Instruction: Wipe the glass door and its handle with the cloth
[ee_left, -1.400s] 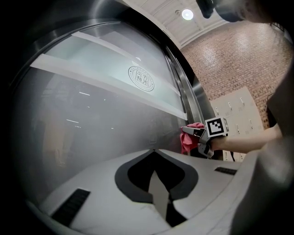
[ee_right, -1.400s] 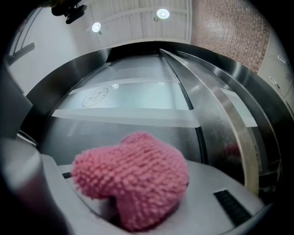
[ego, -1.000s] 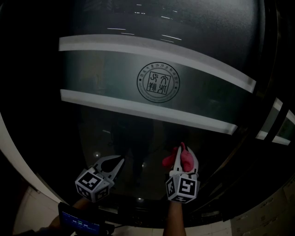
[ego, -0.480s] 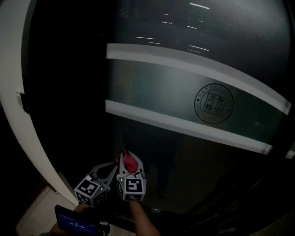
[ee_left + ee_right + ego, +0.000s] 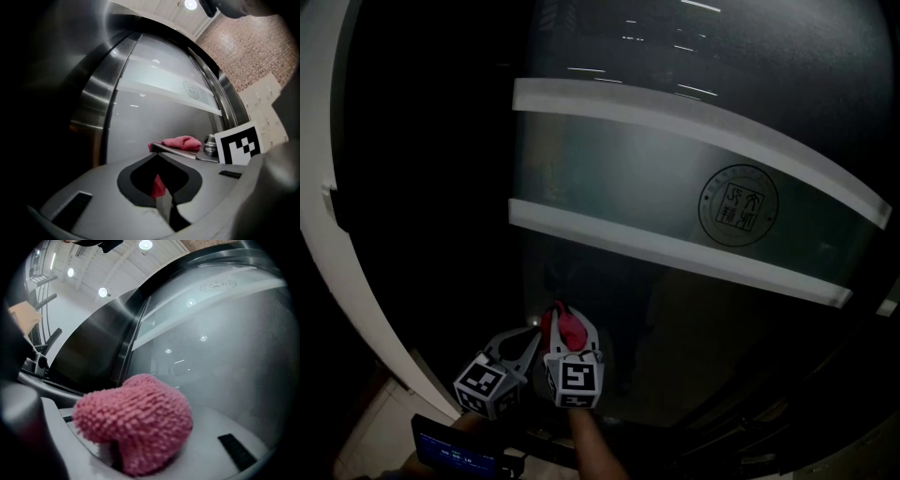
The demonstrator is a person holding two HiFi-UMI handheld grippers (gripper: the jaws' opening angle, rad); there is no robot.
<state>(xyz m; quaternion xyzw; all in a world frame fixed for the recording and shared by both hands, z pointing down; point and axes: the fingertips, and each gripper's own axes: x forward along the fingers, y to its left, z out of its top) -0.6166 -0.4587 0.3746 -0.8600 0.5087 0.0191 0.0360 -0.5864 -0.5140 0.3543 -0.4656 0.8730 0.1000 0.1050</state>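
- Pink and nubbly, the cloth (image 5: 136, 425) is sitting bunched between the fingers of the right gripper (image 5: 569, 330), which are clamping it near their tips.
- In the head view that cloth (image 5: 565, 326) is showing low against the dark lower part of the glass door (image 5: 694, 309), below the lower of two pale frosted bands (image 5: 656, 246); whether it is touching the glass cannot be told.
- The right gripper is pointing up and toward the pane, with its marker cube (image 5: 574, 378) facing the head camera.
- The left gripper (image 5: 528, 339) is hovering just beside the right one, on its left, and leaning toward it.
- In its own view, the left gripper's fingers (image 5: 140, 161) are meeting at the tips and holding nothing; a sliver of pink is showing through the dark opening behind them.
- The same view is showing the cloth (image 5: 180, 142) just past those tips, with the right gripper's marker cube (image 5: 239, 143) close by.
- A round seal (image 5: 738, 205) is sitting on the frosted strip between the two bands, well above and to the right of both grippers.
- A white frame (image 5: 323, 244) is curving down the left edge of the head view.
- A brushed-metal upright (image 5: 96, 98) is running beside the glass in the left gripper view.
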